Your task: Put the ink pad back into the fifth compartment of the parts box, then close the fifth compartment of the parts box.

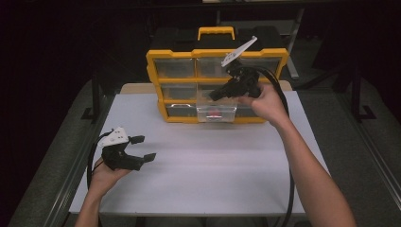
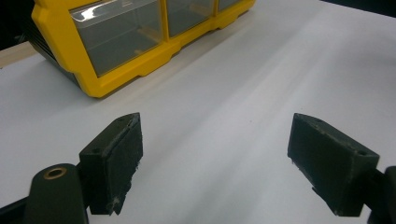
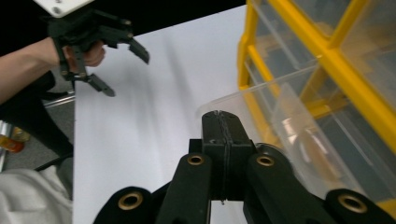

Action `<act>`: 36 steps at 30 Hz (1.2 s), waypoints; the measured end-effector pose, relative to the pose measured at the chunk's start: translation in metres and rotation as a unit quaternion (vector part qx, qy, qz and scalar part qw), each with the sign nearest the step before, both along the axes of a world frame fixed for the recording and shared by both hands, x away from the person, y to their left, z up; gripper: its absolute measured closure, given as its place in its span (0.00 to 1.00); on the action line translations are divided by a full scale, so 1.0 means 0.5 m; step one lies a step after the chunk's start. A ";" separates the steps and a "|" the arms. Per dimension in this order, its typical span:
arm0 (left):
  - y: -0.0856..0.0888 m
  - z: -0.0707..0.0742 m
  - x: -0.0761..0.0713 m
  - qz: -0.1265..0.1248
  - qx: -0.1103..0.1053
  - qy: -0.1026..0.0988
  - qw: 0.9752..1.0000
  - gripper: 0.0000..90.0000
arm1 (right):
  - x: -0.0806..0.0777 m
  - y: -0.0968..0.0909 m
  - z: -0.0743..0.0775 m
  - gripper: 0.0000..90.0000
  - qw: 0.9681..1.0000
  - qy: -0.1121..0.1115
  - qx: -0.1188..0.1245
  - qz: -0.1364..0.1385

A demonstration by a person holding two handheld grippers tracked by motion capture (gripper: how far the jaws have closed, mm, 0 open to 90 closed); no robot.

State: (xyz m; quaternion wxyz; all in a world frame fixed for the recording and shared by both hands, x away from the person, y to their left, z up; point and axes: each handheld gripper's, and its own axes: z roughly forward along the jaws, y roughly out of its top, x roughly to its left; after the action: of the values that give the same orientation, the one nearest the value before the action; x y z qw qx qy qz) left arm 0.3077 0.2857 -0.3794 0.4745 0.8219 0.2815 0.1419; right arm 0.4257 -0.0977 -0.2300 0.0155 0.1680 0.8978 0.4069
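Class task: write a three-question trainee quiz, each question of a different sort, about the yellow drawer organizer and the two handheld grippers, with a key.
1. True or false: the left gripper is open.
2. Which drawer of the yellow organizer is pulled out: A top left, B bottom middle, C top right?
3. Fill in: the right gripper has its jaws ____ above that drawer.

Key: 1 true; 2 B; 3 shut, with nothing between them.

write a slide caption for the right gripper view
Right gripper, jaws shut, poised at the pulled-out clear drawer of a yellow organizer.
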 end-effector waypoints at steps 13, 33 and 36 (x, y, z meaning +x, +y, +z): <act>-0.002 -0.001 0.001 0.003 -0.002 0.003 1.000 0.20 | -0.039 0.004 -0.009 0.99 1.000 0.013 0.001 0.016; -0.003 -0.002 0.001 0.001 0.000 0.003 1.000 0.20 | -0.082 0.003 -0.054 0.99 0.999 0.019 0.000 0.028; -0.003 -0.001 0.001 0.001 -0.001 0.003 1.000 0.20 | -0.088 0.000 -0.067 0.99 0.999 0.025 -0.001 0.026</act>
State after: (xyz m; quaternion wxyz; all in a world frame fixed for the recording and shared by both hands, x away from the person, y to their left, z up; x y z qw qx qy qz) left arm 0.3083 0.2840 -0.3801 0.4739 0.8217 0.2842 0.1396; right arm 0.3819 -0.0976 -0.2634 -0.0177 0.1548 0.9025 0.4015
